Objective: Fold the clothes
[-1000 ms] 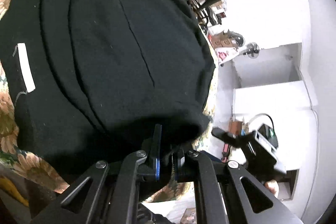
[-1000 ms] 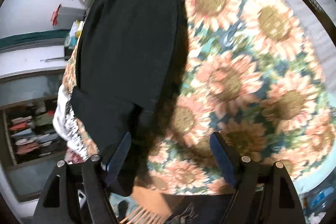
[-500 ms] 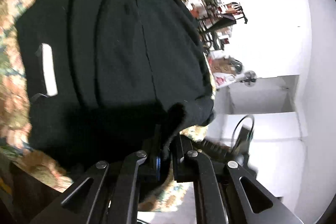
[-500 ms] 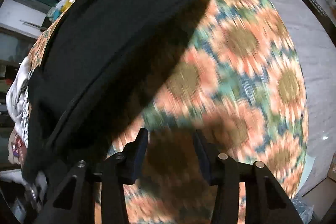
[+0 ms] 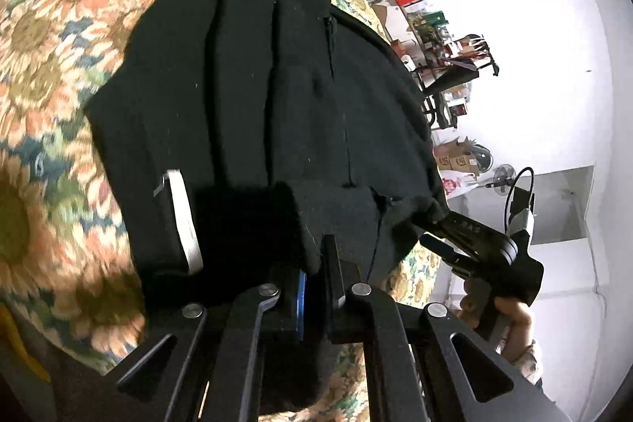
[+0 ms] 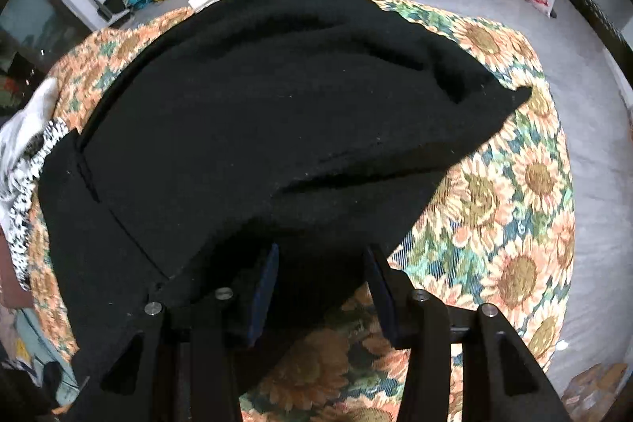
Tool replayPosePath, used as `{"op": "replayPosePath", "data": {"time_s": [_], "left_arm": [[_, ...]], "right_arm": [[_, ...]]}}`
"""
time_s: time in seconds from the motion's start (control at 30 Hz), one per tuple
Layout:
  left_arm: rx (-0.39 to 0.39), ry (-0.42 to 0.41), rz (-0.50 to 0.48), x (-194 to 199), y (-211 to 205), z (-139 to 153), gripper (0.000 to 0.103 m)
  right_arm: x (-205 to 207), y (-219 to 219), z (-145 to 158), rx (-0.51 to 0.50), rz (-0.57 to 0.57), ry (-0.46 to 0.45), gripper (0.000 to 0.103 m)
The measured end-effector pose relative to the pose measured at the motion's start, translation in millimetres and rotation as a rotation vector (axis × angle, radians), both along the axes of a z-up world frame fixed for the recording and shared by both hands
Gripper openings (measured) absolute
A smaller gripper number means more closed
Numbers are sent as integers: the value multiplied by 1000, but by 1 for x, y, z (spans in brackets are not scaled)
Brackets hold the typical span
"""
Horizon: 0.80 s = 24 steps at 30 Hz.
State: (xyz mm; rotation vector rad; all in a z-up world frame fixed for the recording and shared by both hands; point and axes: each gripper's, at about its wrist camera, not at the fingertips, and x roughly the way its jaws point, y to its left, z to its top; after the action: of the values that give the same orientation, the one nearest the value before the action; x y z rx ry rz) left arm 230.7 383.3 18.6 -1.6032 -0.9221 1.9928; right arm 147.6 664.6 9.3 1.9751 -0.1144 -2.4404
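Two tools: left tool (image 5: 314, 265) clenched on black garment (image 5: 277, 97) corner; right tool (image 6: 320, 287) just narrowed, ungripped, garment edge between jaws.

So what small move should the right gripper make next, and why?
Probably close the right gripper on the black garment: its jaws have just been closing and fabric lies between them, not yet pinched, while the left gripper already holds another edge.

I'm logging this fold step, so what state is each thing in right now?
black garment: partly folded, creased, lying on the cloth, one edge lifted.
left gripper: shut on the garment's edge.
right gripper: fingers apart, just been closing, garment edge between them, not pinched.
white tag: facing up.
sunflower cloth: spread flat under the garment.
patterned clothes: heaped at the cloth's edge.
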Motion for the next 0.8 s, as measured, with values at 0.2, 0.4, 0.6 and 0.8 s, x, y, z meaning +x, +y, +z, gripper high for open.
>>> {"op": "replayPosePath", "data": {"time_s": [0.2, 0.4, 0.6, 0.8], "left_arm": [[8, 5, -15, 0, -5, 4, 6], [0, 6, -21, 9, -15, 6, 5], [-81, -22, -78, 1, 0, -16, 6], [-87, -69, -129, -6, -2, -34, 6]], "right_arm": [[-1, 1, 6, -67, 11, -17, 49], [27, -12, 22, -141, 93, -40, 55], [89, -80, 22, -237, 353, -99, 47], [122, -113, -7, -185, 389, -176, 48]]}}
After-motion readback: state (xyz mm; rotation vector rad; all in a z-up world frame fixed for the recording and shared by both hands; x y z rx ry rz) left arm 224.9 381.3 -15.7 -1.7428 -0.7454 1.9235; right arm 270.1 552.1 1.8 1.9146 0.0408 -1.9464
